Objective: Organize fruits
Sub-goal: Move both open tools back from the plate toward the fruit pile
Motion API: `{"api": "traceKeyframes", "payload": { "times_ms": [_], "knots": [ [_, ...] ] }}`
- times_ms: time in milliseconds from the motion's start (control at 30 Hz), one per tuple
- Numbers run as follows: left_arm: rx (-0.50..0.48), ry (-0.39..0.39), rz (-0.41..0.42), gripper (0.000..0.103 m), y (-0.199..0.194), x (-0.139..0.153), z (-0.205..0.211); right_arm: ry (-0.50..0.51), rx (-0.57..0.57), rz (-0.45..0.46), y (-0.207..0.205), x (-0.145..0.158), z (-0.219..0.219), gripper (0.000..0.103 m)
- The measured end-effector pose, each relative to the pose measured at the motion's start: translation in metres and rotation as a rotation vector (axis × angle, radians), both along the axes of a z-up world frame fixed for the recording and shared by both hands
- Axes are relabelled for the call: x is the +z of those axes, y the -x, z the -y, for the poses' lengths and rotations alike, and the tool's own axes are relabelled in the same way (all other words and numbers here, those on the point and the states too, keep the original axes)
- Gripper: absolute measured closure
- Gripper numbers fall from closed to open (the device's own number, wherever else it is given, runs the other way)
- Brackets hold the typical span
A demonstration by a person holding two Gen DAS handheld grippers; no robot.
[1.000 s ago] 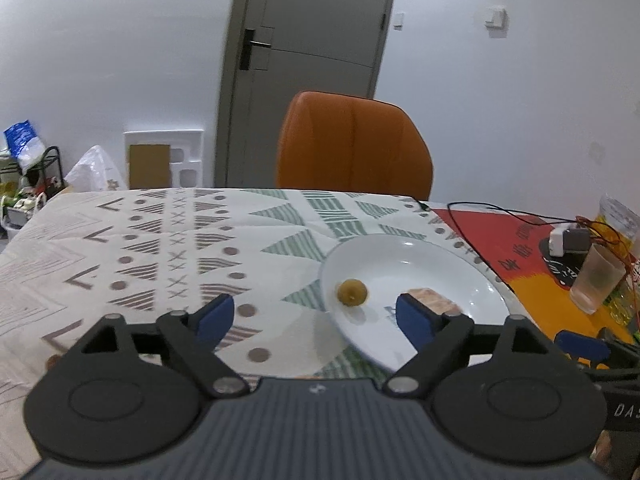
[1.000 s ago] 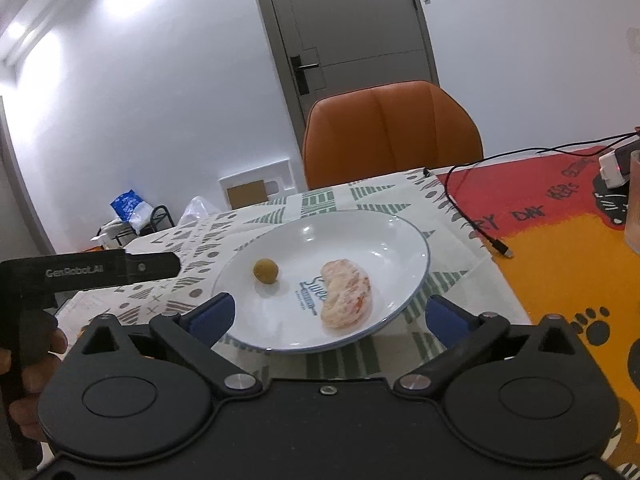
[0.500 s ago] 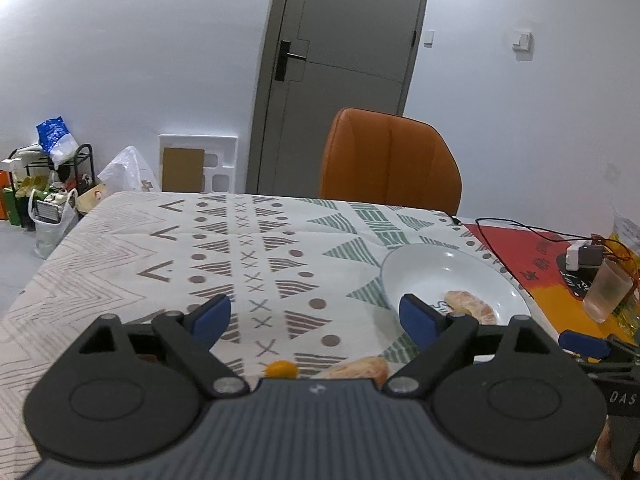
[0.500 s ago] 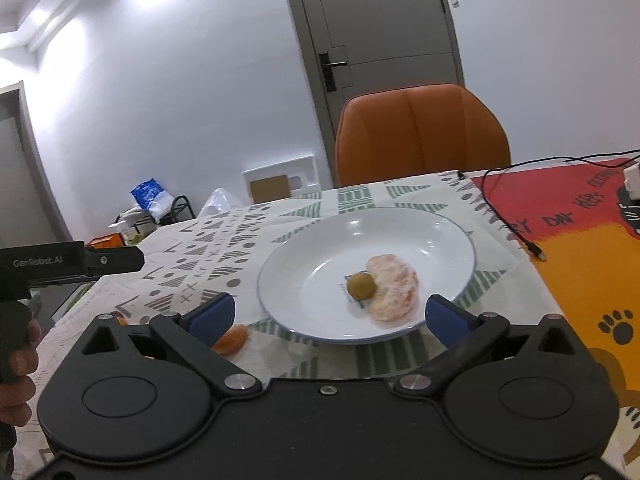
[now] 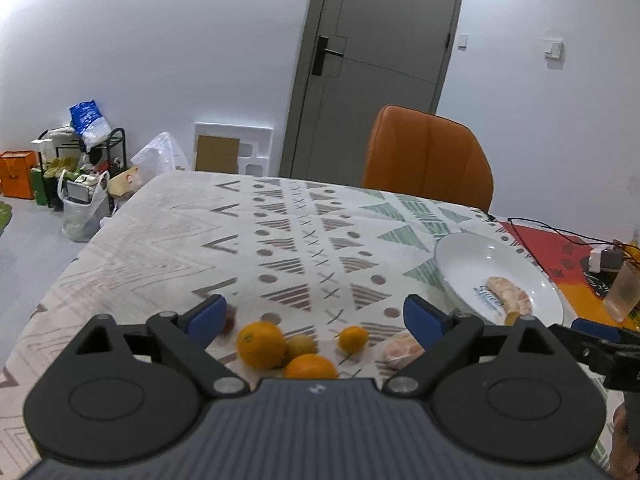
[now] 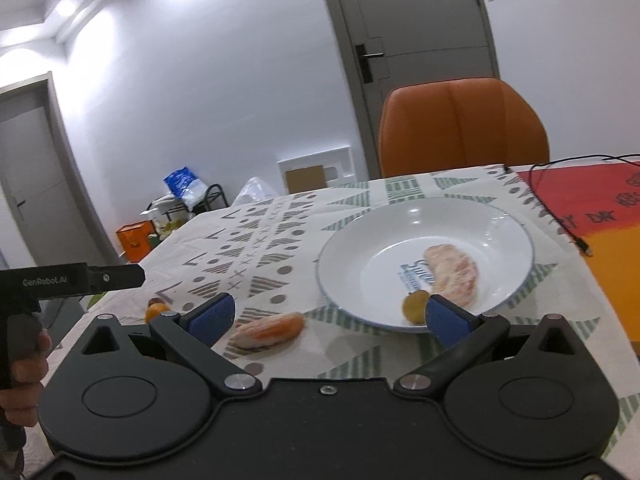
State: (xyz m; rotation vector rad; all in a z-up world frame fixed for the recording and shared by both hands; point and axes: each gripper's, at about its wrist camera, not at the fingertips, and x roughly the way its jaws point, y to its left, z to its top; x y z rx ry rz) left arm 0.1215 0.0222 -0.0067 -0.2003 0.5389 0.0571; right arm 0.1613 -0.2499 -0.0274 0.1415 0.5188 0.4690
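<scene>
White plate (image 6: 516,236), peeled segment (image 6: 452,272) inside (oranges (image 5: 260,344) outside)

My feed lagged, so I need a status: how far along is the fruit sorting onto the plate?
Early stage. Done: a peeled orange piece and a small yellow-green fruit lie on the white plate. In hand: nothing; the left hand-held gripper, jaws just opening, and the right hand-held gripper are both open and empty. Left: two oranges, a kiwi-like fruit, a small orange and another peeled piece on the tablecloth.

Ahead of my left tongs (image 5: 312,316), at 12 o'clock, the surface (image 5: 168,240) is free; loose oranges (image 5: 260,344) lie below, the plate (image 5: 460,256) blocks at 2 o'clock.
</scene>
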Motion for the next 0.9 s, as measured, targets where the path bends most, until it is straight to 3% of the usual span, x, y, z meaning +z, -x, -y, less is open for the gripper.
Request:
{"api": "traceKeyframes", "payload": {
  "times_ms": [467, 633, 800, 900],
  "knots": [
    [0.045, 0.051, -0.005, 0.012, 0.022, -0.018, -0.028, 0.012, 0.087, -0.002, 0.007, -0.001, -0.028, 0.0],
    [0.047, 0.073, -0.021, 0.029, 0.027, -0.026, -0.036, 0.031, 0.123, 0.006, 0.011, -0.003, -0.042, 0.002],
    [0.035, 0.086, -0.044, 0.047, 0.028, -0.036, -0.041, 0.028, 0.167, -0.015, 0.01, -0.007, -0.056, 0.015],
    [0.027, 0.097, -0.05, 0.05, 0.03, -0.042, -0.043, 0.045, 0.184, -0.027, 0.009, -0.01, -0.066, 0.021]
  ]
}}
